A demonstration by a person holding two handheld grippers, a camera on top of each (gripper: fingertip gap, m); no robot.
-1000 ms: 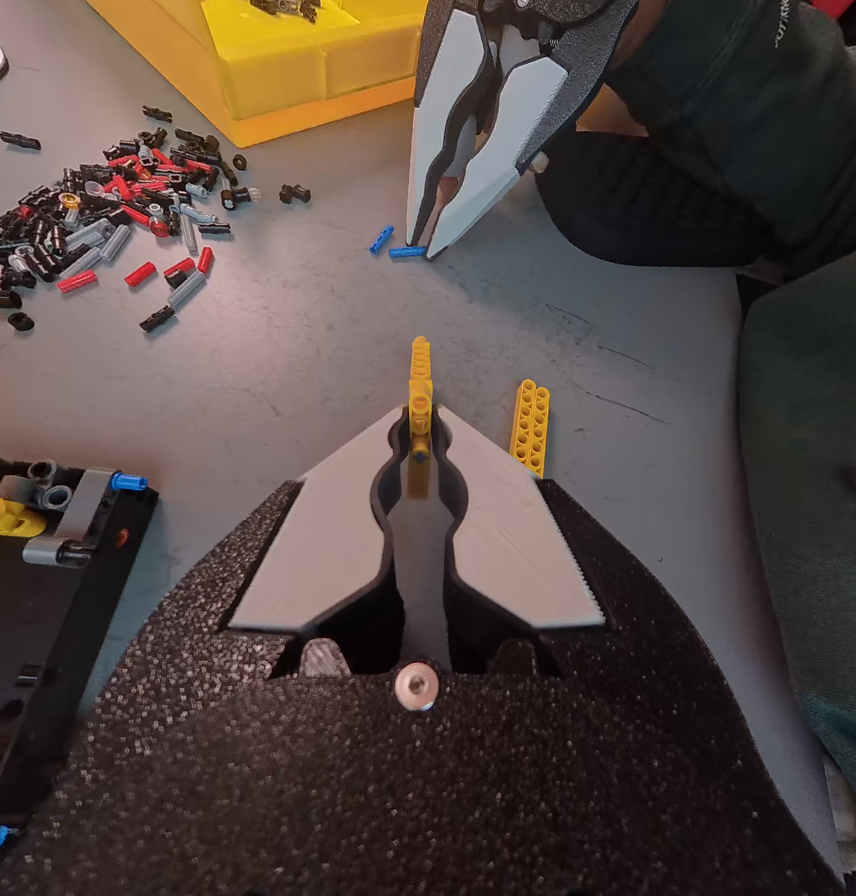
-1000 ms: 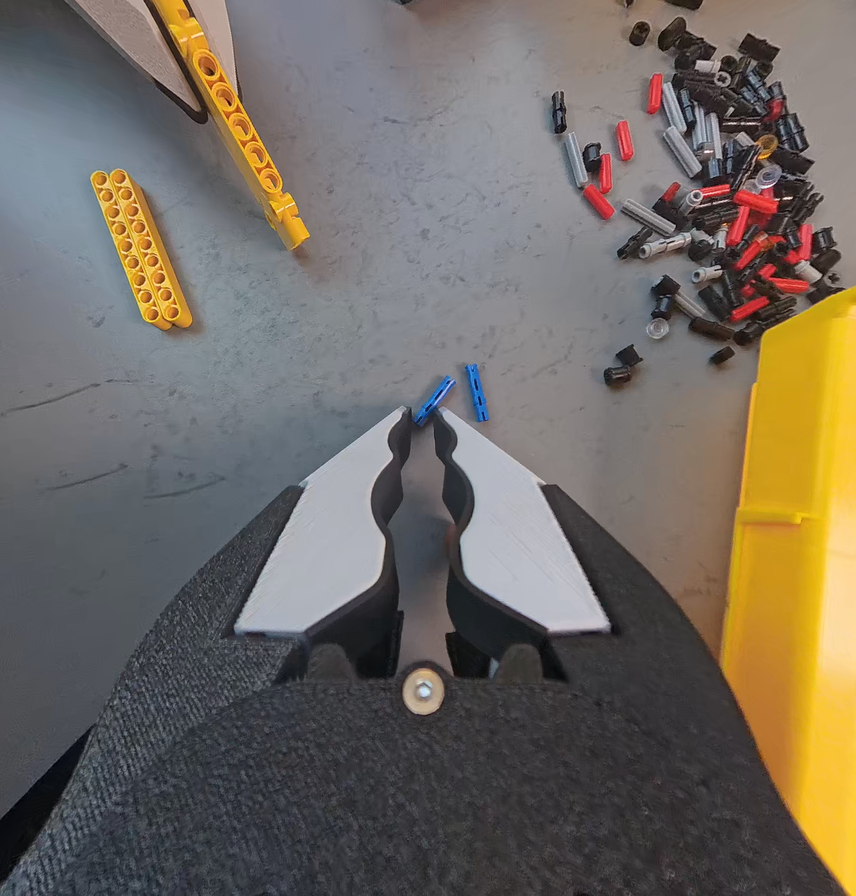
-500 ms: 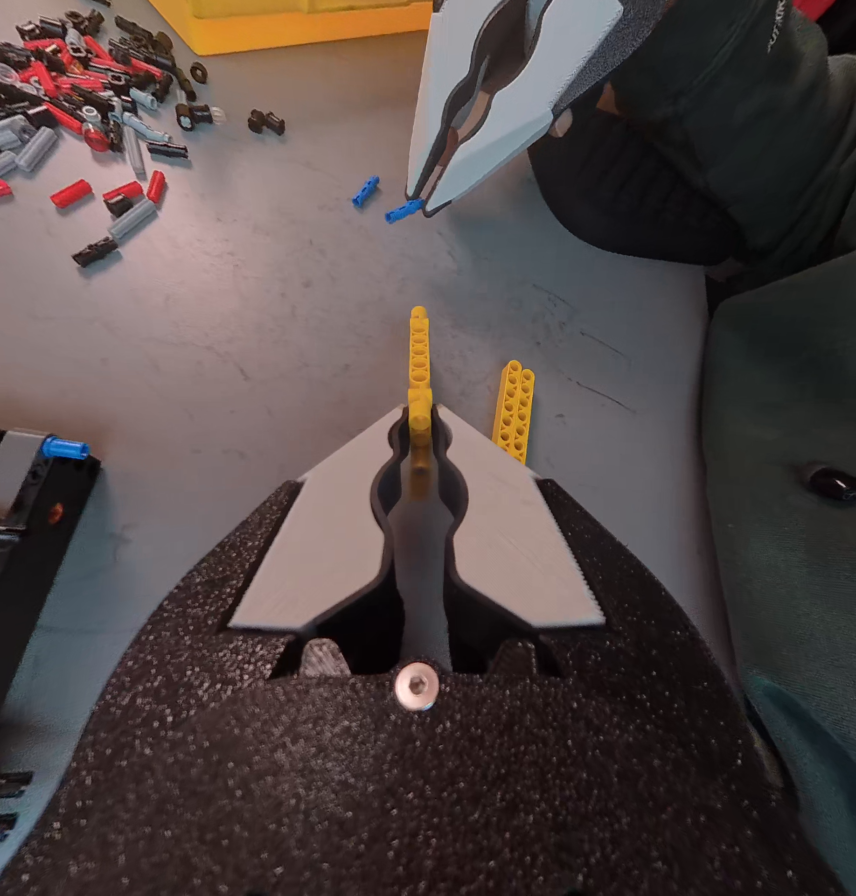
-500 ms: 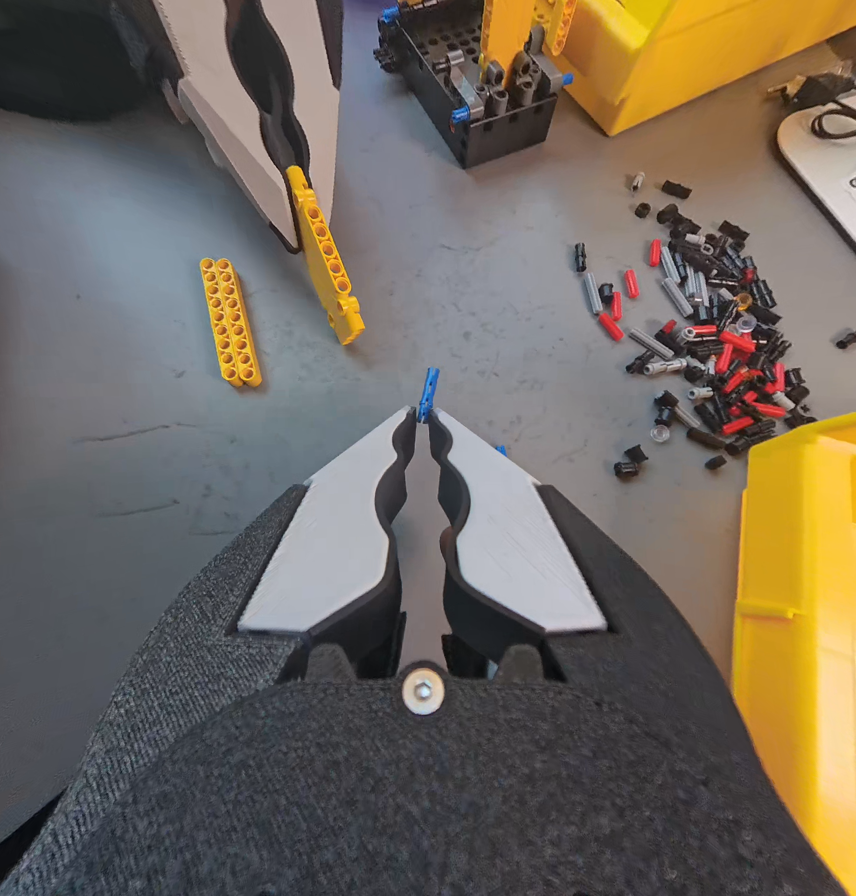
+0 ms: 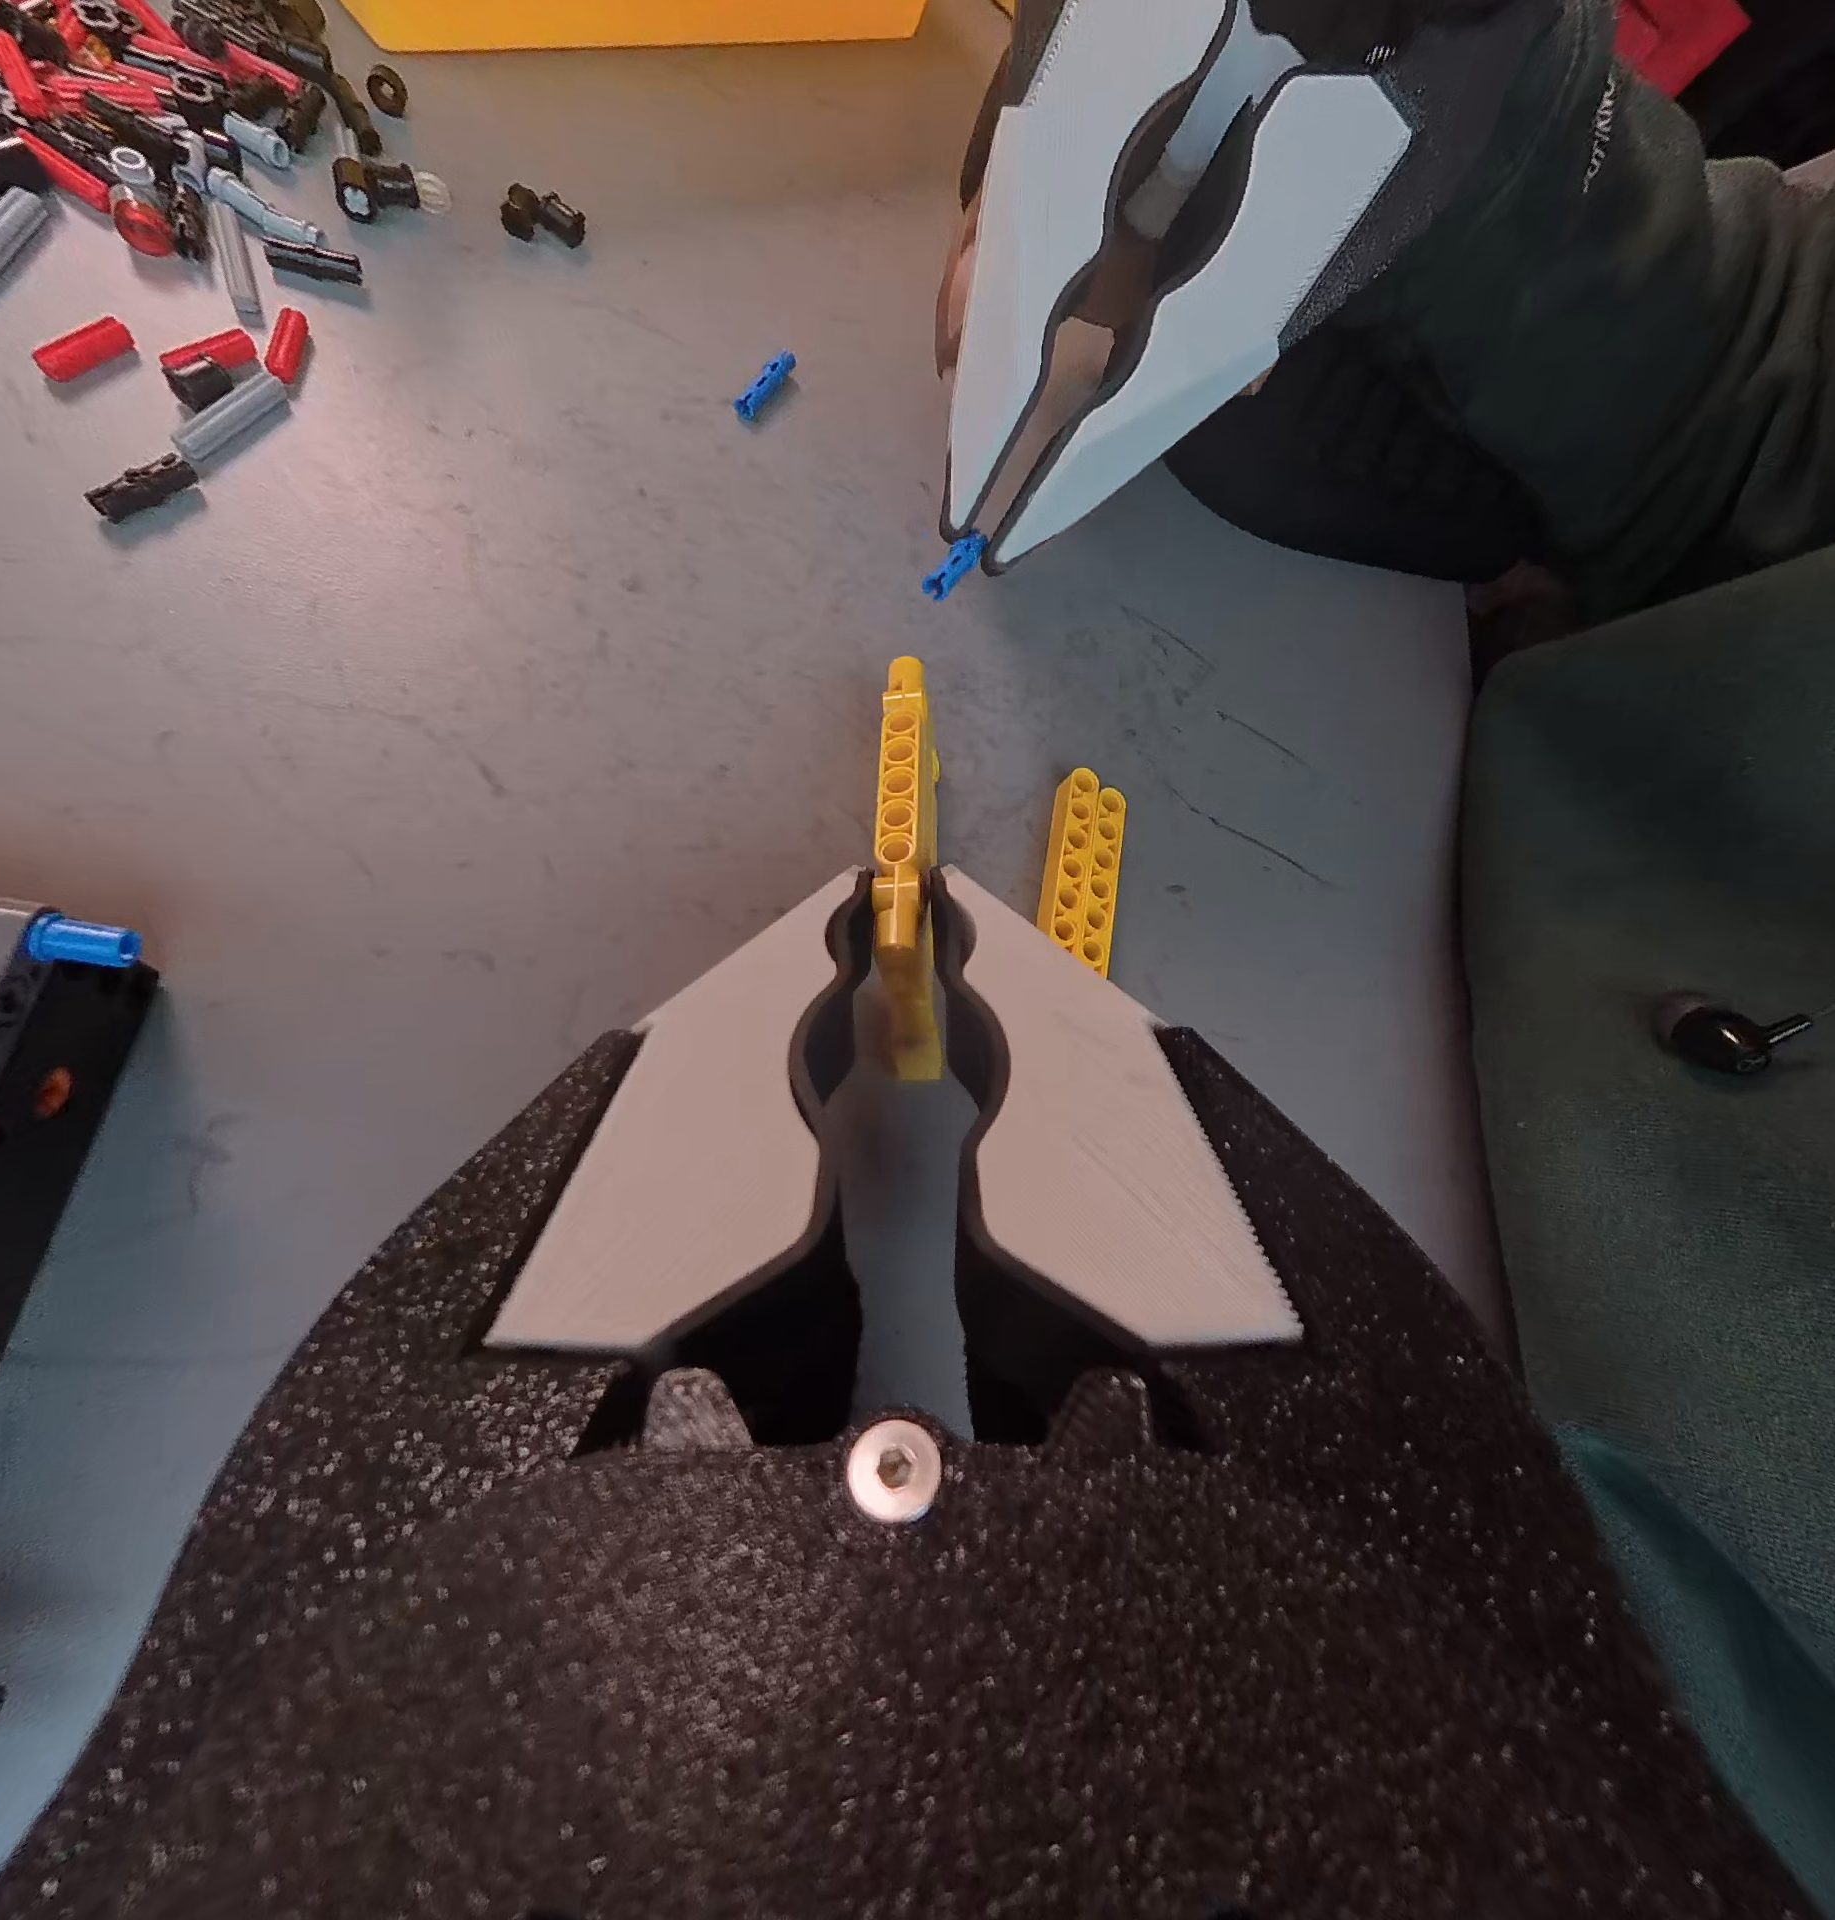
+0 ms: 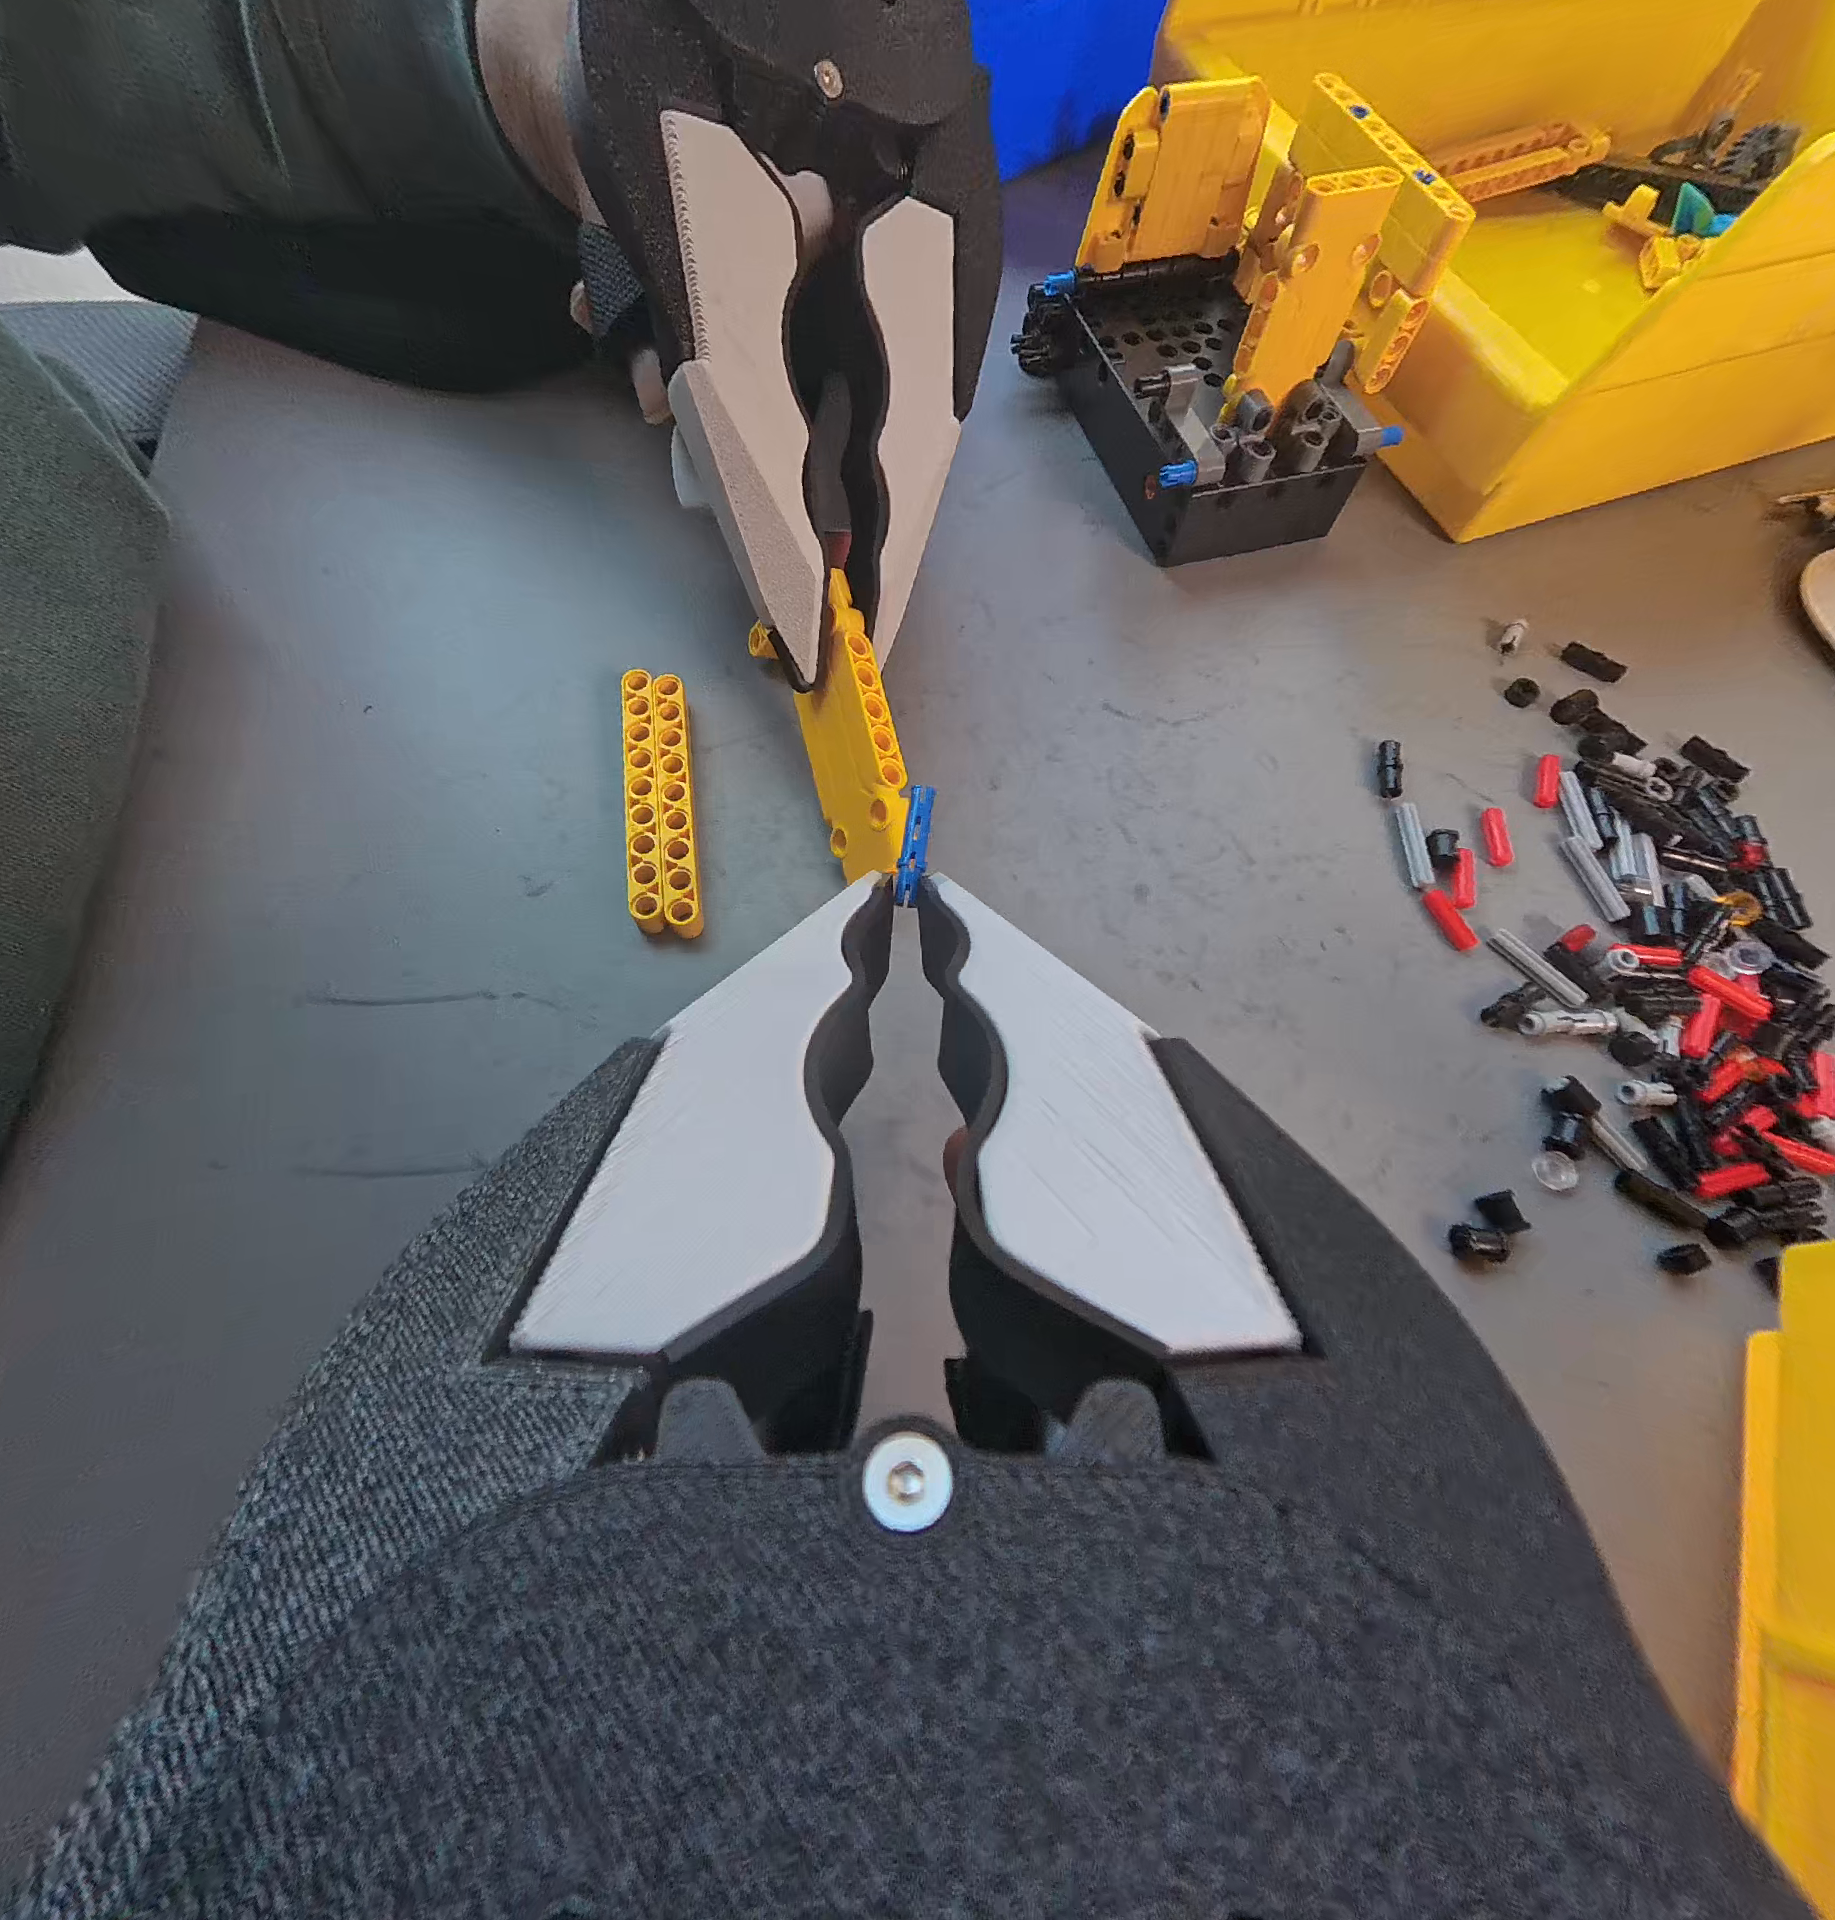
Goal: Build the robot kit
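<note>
2 grippers meet over the grey bench, each clamped on a small building-toy part. The left gripper is closed on a yellow perforated beam, pinched at one end so the rest juts out past the fingertips, above the bench surface. The right gripper is closed on a small blue pin, held by its lower end with the rest sticking out beyond the tips. In the right wrist view the pin's free end lies just beside the far end of the beam; whether they touch cannot be told.

A pair of yellow beams lies flat side by side on the bench, near the held beam and toward the edge where a dark green cushioned seat adjoins. 1 more blue pin lies loose on the bench, apart from the rest. A scattered heap of black, red and grey connectors is spread further along the bench, next to a yellow bin. A black frame with yellow and grey parts built onto it stands beside another yellow bin (loose parts lie inside it). A dark sleeve shows behind the right gripper.
</note>
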